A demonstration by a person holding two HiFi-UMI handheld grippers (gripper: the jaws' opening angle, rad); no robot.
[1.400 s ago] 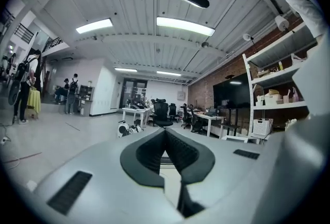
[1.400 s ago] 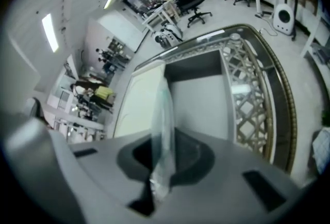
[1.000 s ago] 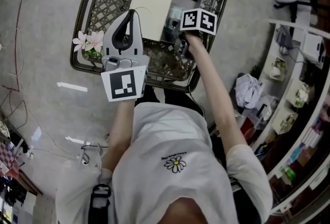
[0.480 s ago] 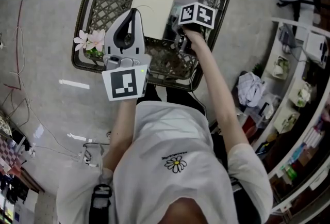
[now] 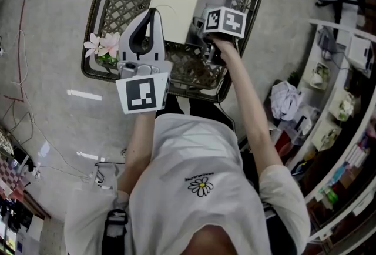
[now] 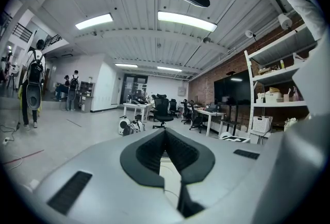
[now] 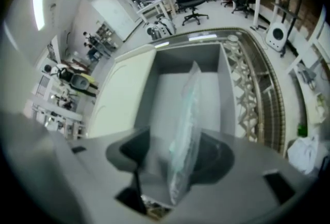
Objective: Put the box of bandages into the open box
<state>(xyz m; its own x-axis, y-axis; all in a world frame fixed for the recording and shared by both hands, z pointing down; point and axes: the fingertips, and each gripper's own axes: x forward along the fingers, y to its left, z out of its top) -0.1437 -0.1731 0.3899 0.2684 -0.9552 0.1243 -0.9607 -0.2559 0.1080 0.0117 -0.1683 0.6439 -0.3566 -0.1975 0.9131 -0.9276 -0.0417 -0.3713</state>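
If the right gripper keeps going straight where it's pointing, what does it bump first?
Probably the clear packet between the right gripper's jaws, which have just been opening; behind it, the grey floor of the open box.

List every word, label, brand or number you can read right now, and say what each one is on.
No text reads clearly in any view.
White T-shirt: one small line of print above the daisy emblem, too small to read.
Black-and-white marker cubes: square patterns only, no letters.
Clear plastic packet: blurred, so any print is unreadable.
Shelf goods at the right: too small to read.
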